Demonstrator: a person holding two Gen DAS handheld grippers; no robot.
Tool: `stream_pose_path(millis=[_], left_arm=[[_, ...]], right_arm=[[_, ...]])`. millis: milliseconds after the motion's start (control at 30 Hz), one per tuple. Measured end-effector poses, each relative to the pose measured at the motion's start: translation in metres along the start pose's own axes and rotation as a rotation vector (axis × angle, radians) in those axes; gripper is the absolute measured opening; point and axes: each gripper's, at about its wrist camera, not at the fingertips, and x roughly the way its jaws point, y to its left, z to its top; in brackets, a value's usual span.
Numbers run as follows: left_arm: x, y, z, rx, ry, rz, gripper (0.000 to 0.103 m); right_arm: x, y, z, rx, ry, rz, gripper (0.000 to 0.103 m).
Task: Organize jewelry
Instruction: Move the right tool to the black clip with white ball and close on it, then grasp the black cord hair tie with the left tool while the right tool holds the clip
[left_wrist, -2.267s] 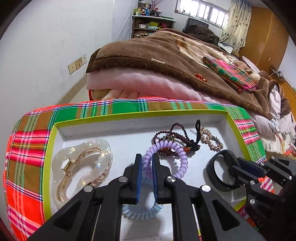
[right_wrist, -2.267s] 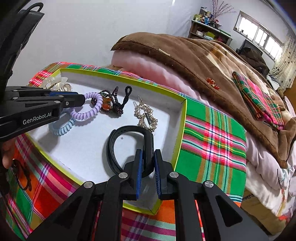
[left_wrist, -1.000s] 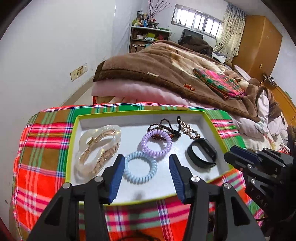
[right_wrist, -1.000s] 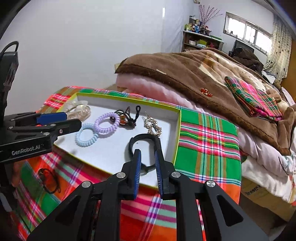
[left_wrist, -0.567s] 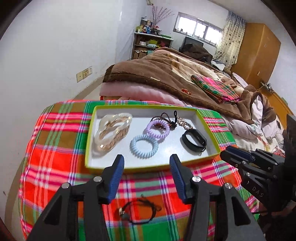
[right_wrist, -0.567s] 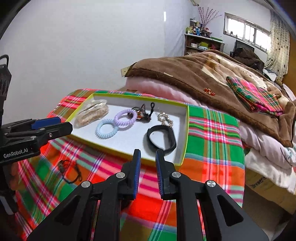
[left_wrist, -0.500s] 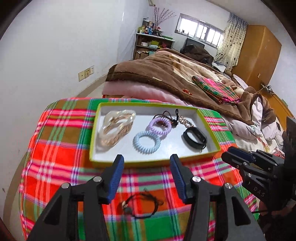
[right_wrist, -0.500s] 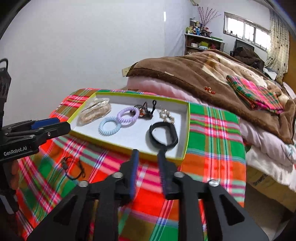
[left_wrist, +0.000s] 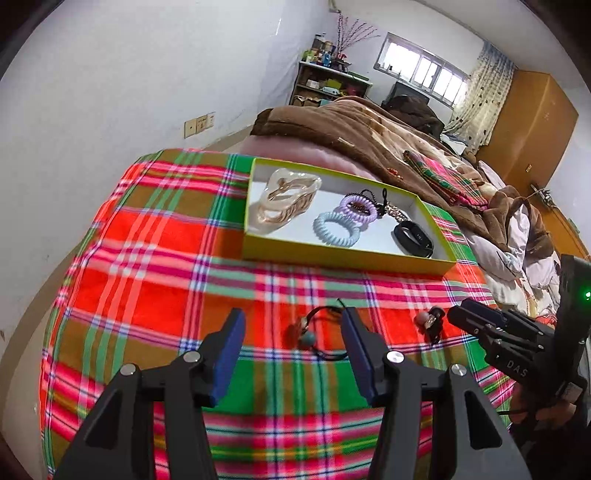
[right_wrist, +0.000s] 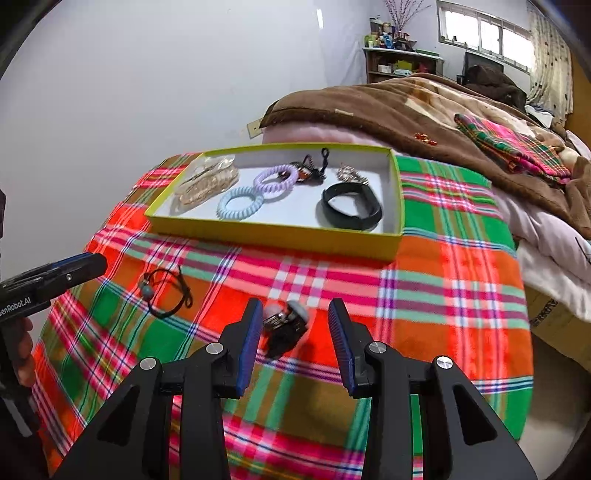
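Both hand-held grippers stand wide and empty. The left hand-held gripper frames the cord bracelet on the plaid cloth; the right hand-held gripper, its jaws just opened, frames the clip. The tray lies at 12 o'clock.

Recommended: lower until the pads flank each item, then close on a firm part; the thin cord may slip.

The right view shows the bracelet whole, at 10 o'clock from the clip. The left view shows the clip partly hidden behind the right hand-held gripper.
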Motion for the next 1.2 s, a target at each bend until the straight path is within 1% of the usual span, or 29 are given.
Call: stream_pose_path(millis=[100, 167, 233, 333, 467, 667, 767, 1000, 1033, 1100, 1200], left_arm=[[-0.002, 0.005, -0.006, -0.009, 0.000, -0.005, 0.056], [-0.003, 0.008, -0.010, -0.013, 0.003, -0.005, 0.056], [-0.003, 0.010, -0.013, -0.016, 0.008, -0.010, 0.056], [-0.002, 0.013, -0.016, -0.025, 0.015, -0.017, 0.056], [-0.001, 0.016, -0.020, -0.030, 0.024, -0.024, 0.056], [0.002, 0.020, -0.023, -0.040, 0.035, -0.028, 0.056], [0.004, 0.020, -0.024, -0.041, 0.042, -0.030, 0.056], [0.010, 0.019, -0.025, -0.038, 0.059, -0.029, 0.056], [0.011, 0.019, -0.025, -0.039, 0.063, -0.028, 0.056], [0.012, 0.018, -0.025, -0.038, 0.067, -0.027, 0.056], [0.015, 0.017, -0.025, -0.038, 0.072, -0.038, 0.056]], right_arm=[[0.005, 0.003, -0.004, 0.003, -0.001, -0.011, 0.039], [0.008, 0.004, -0.006, 0.009, 0.005, -0.011, 0.043], [0.010, 0.006, -0.007, 0.004, 0.010, -0.021, 0.045], [0.015, 0.008, -0.009, -0.001, 0.020, -0.026, 0.045], [0.021, 0.014, -0.010, -0.035, 0.026, -0.063, 0.045], [0.031, 0.020, -0.010, -0.063, 0.046, -0.071, 0.045], [0.035, 0.025, -0.012, -0.095, 0.055, -0.107, 0.045], [0.035, 0.022, -0.013, -0.082, 0.042, -0.101, 0.045], [0.035, 0.022, -0.013, -0.084, 0.040, -0.101, 0.045], [0.035, 0.023, -0.013, -0.084, 0.035, -0.103, 0.035], [0.034, 0.022, -0.014, -0.087, 0.030, -0.106, 0.034]])
